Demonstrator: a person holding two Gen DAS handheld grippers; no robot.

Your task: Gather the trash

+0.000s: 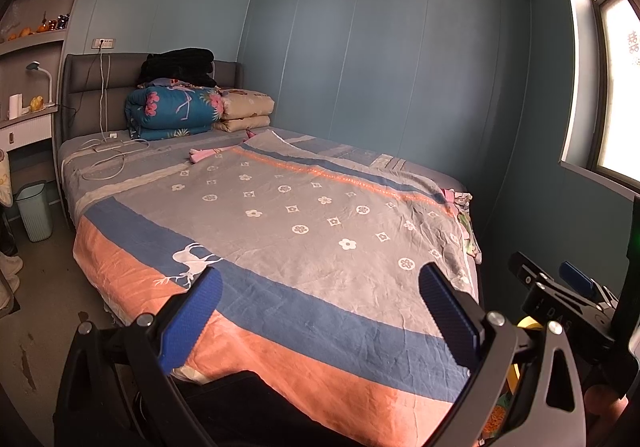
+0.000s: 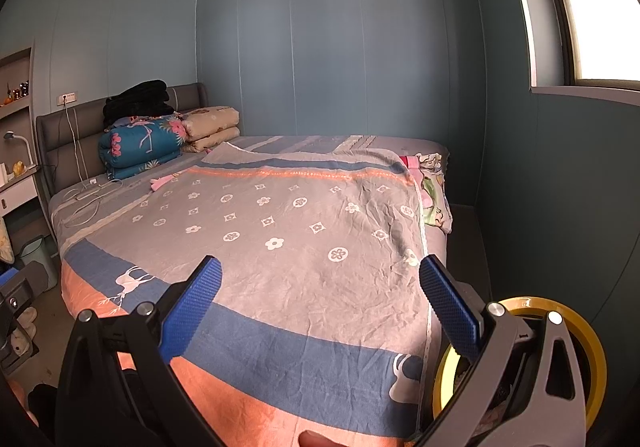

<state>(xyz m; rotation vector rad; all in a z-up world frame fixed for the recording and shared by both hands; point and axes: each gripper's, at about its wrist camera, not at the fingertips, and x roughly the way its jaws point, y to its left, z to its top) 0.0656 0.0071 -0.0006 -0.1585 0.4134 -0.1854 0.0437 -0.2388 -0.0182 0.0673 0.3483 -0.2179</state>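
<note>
While both our left gripper (image 1: 320, 311) and right gripper (image 2: 320, 307) hang spread and empty over the bed (image 1: 280, 247), we spot no sure trash, only a bin (image 1: 35, 211) far left, nearer our left hand.

The bed (image 1: 280, 215) fills the room ahead, leaving narrow floor strips beside it.

Bedspread (image 1: 280, 215): grey field with white flower motifs, blue and salmon-orange bands, white deer at the foot end. Folded quilt (image 1: 172, 111) at the bedspread's head end: teal, pink floral and flamingo print, under a black blanket (image 1: 180, 65). Wall (image 1: 380, 59) behind: plain blue-grey; bin (image 1: 35, 211) beside the bed: pale mint.
</note>
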